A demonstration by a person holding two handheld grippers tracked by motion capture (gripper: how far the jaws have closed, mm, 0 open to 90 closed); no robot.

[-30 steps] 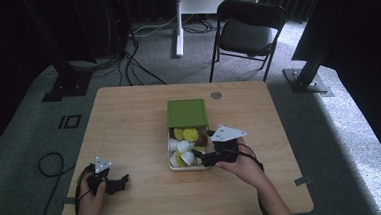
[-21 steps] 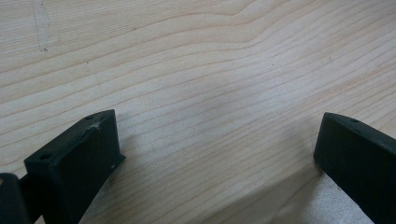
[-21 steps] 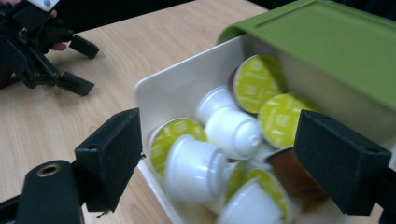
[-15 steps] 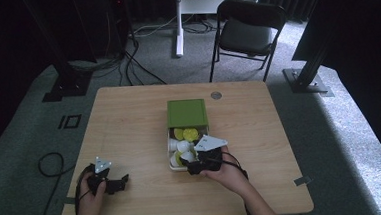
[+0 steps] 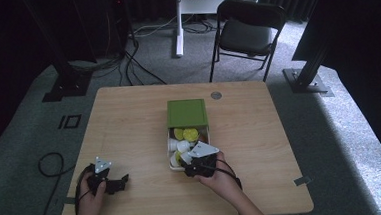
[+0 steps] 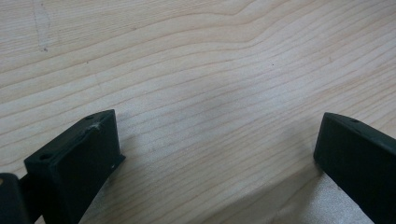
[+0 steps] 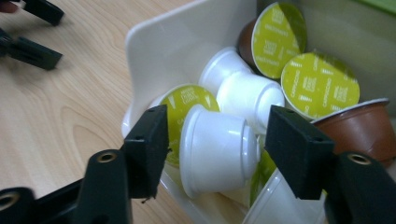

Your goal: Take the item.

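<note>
Here the right gripper point(image 7: 215, 149) has dipped into the near end of the white box point(image 5: 173, 164), and its fingers point(image 7: 148, 140) have just been closing around a white capsule point(image 7: 217, 151). That capsule lies on its side between the two black pads. The left pad looks to be at its rim; the right pad seems a sliver away from its base, so I judge the grip nearly made but not yet firm. The fingers stand roughly a third open, sized to the capsule's length.

The capsule is a small tapered cup of smooth, glossy plastic with a flared lip, resting on top of the heap at the box's near end. Around it in the box lie more white capsules, a brown one point(image 7: 362, 126) at the right, and several with round lime-green foil lids point(image 7: 320, 86) printed in white. The box is thin, cream-white plastic with rounded corners. Its flat green lid point(image 5: 187, 112) covers the far end of the box, presumably slid back to give access.

The left gripper point(image 5: 114, 183) rests on the pale wood-grain desk point(image 5: 129, 126), well to the left of the box. Its fingers point(image 6: 77, 158) are spread wide with bare wood between them, holding nothing, probably parked out of the way.
</note>
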